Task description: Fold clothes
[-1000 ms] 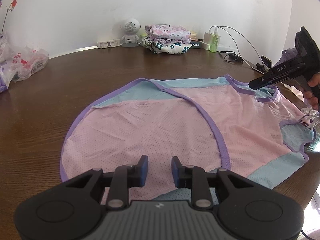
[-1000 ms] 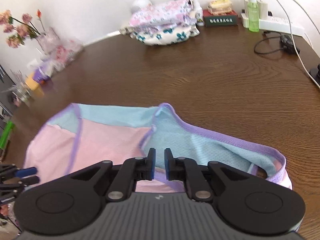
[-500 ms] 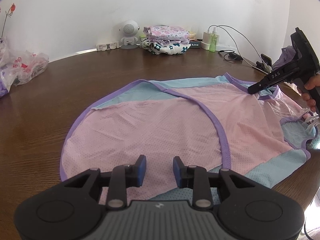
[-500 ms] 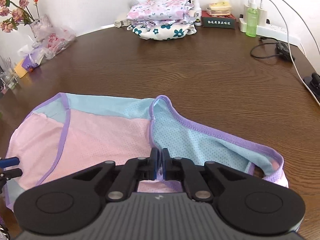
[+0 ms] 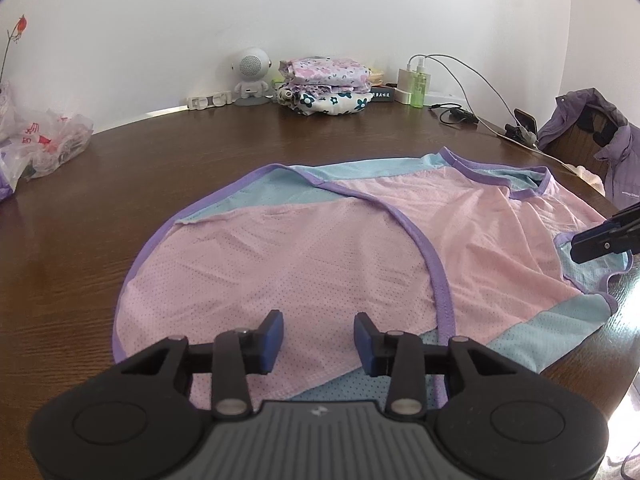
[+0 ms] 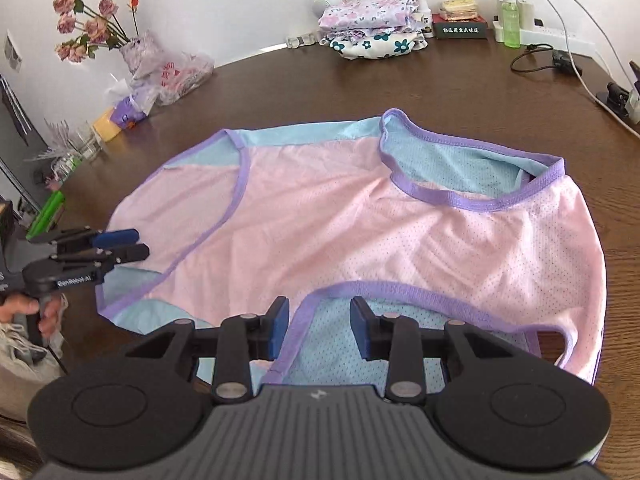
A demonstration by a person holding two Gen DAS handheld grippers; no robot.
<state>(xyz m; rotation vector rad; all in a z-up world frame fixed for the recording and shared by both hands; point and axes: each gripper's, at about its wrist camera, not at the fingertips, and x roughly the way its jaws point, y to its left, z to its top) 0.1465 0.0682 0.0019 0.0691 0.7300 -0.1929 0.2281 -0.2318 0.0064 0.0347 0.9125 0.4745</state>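
My right gripper point(image 6: 319, 328) just let go of the pink top point(image 6: 360, 220) at 6 o'clock, both grippers now open w/ left gripper point(image 5: 319, 334) empty too, so this fold's laid.

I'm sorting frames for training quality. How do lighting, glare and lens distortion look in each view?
Left wrist view: strong fisheye bend curves the table edge and wall line; blown-out daylight at the lower right corner; the pink shirt is sharp and evenly lit. Right wrist view: the same barrel distortion, dark vignette corners, a soft sheen on the wood, no motion blur on the shirt or power strip.
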